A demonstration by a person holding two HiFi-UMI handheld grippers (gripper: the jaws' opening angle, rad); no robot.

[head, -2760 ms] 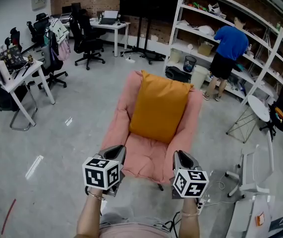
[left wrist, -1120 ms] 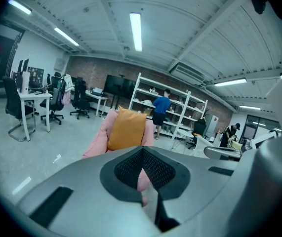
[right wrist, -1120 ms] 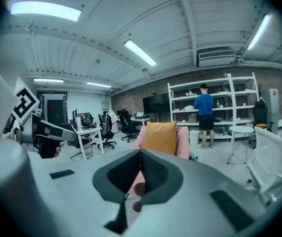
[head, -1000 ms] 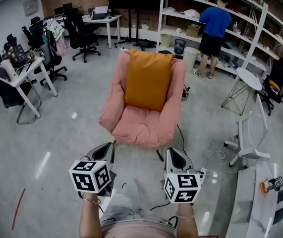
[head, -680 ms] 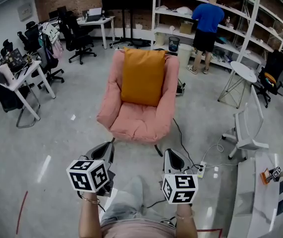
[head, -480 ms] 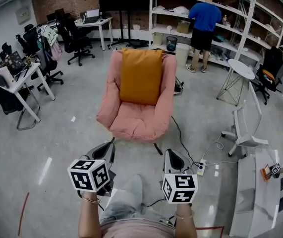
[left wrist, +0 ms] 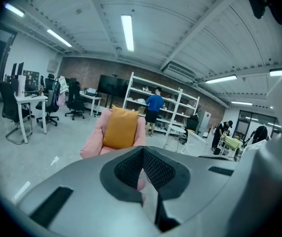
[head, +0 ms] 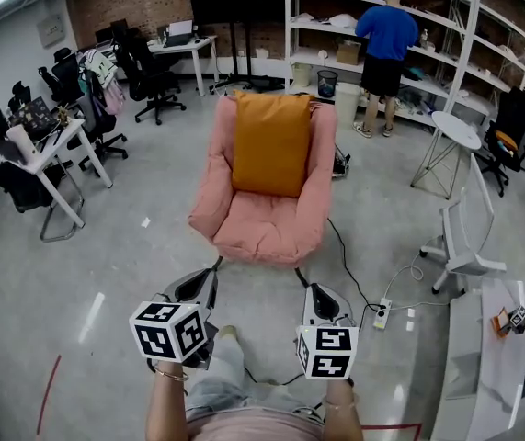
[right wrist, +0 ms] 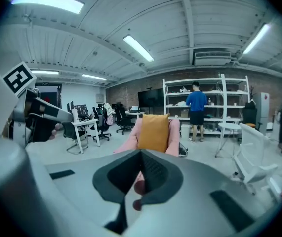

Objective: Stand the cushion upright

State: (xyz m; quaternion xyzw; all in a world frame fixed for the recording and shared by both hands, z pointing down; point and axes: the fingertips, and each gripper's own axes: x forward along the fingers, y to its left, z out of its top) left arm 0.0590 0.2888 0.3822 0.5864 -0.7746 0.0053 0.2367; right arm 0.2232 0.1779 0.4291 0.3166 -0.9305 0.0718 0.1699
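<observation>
Cushion (head: 271, 145) looks soft & light to us, plump fill, fabric cover w/ decent grip, nothing fragile; pinched at one corner it'd prob. flop, so we'd take it by both side edges near the top corners, one gripper each, biting into the seam; it sits on the pink armchair (head: 257, 237), lower edge on the seat, back against the backrest, approx. centred btw. the arms; long axis runs up the backrest, top edge about level w/ the chair's top, broad face toward us, leaning back a bit; we'd call it upright as it stands; left gripper (head: 201, 285) & right gripper (head: 323, 298) both have jaws closed together, nothing in them; both held low in front of us, well apart from the chair, bare floor btw.
</observation>
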